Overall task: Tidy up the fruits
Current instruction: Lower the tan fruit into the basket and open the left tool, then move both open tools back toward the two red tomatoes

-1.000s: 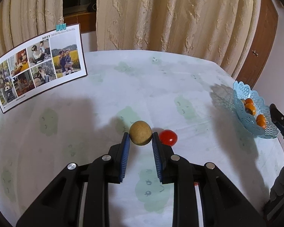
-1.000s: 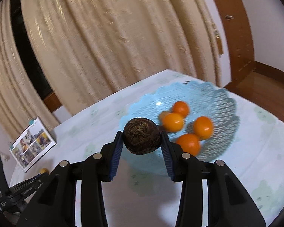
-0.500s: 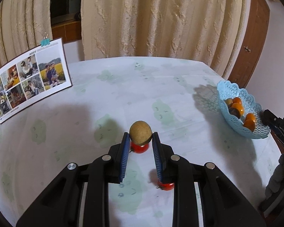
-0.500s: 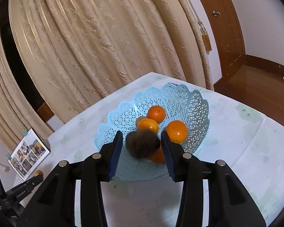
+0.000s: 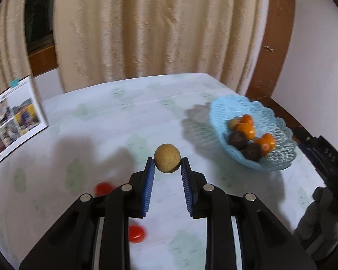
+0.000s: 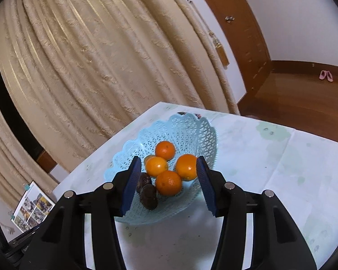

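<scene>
Fruit sits mostly in our pale blue lattice basket (image 6: 187,132) on the white-clothed worktop (image 5: 128,121), cream curtains (image 6: 90,56) and a brown door (image 5: 279,45) behind. Four oranges (image 6: 167,182) crowd two dark wrinkled fruits (image 6: 148,195), partly hidden. Our left gripper (image 5: 167,164) clamps a tan round fruit (image 5: 167,158); blurred red fruits (image 5: 136,234) lie below. Right gripper (image 6: 166,165) jaws gape empty above the basket.

Blurred red fruits (image 5: 136,234) partly hidden behind left gripper (image 5: 167,168).
</scene>
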Motion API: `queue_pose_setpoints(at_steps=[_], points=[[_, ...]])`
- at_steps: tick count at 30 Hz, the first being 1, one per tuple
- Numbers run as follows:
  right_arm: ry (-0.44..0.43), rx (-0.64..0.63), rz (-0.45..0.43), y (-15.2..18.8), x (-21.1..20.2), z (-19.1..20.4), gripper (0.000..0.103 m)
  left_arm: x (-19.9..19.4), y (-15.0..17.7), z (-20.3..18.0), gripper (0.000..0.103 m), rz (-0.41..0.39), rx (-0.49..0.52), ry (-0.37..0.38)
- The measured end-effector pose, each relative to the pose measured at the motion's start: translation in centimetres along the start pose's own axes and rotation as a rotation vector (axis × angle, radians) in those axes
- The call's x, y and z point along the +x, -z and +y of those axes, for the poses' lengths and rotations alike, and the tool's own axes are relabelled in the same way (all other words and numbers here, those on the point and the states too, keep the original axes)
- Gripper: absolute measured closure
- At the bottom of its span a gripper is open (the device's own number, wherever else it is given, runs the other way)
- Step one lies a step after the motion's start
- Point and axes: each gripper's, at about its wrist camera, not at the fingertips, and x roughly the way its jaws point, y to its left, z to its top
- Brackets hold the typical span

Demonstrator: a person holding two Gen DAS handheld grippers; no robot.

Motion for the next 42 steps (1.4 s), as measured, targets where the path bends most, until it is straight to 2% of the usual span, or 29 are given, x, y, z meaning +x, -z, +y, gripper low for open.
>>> queue_pose_setpoints(at_steps=[4, 11, 19, 21, 22, 23, 25, 27, 35, 42], points=[[0.015, 0.015, -0.014, 0.1, -0.3, -0.2, 0.046, 0.8, -0.9, -2.4, 0.078, -0.009, 0.031, 0.033], [0.031, 0.016, -0.030, 0.3, -0.5, 0.0, 0.046, 3.1, -2.2, -5.9, 0.078, -0.002, 0.071, 0.095], [0.046, 0.011, -0.043, 0.3, -0.6, 0.2, 0.046, 5.4, -2.4, -9.2, 0.078, 0.023, 0.121, 0.162], [0.049, 0.006, -0.052, 0.3, -0.8, 0.3, 0.046, 5.6, -2.3, -9.5, 0.077, 0.024, 0.120, 0.162], [0.051, 0.006, -0.057, 0.3, -0.8, 0.3, 0.046, 5.7, -2.3, -9.4, 0.073, 0.031, 0.115, 0.162], [0.052, 0.007, -0.060, 0.2, -0.9, 0.2, 0.046, 5.8, -2.3, -9.3, 0.059, 0.033, 0.110, 0.155], [0.054, 0.013, -0.066, 0.2, -1.0, 0.1, 0.045, 5.7, -2.2, -8.8, 0.042, 0.021, 0.099, 0.124], [0.057, 0.017, -0.071, 0.2, -1.1, 0.0, 0.040, 5.6, -2.3, -8.0, 0.042, 0.020, 0.086, 0.109], [0.057, -0.011, -0.087, 0.4, -1.3, 0.6, 0.038, 4.5, -2.4, -5.5, 0.027, -0.008, 0.055, 0.014], [0.064, -0.045, -0.092, 0.7, -1.3, 1.2, 0.038, 3.1, -2.2, -4.1, 0.025, -0.039, 0.057, -0.046]])
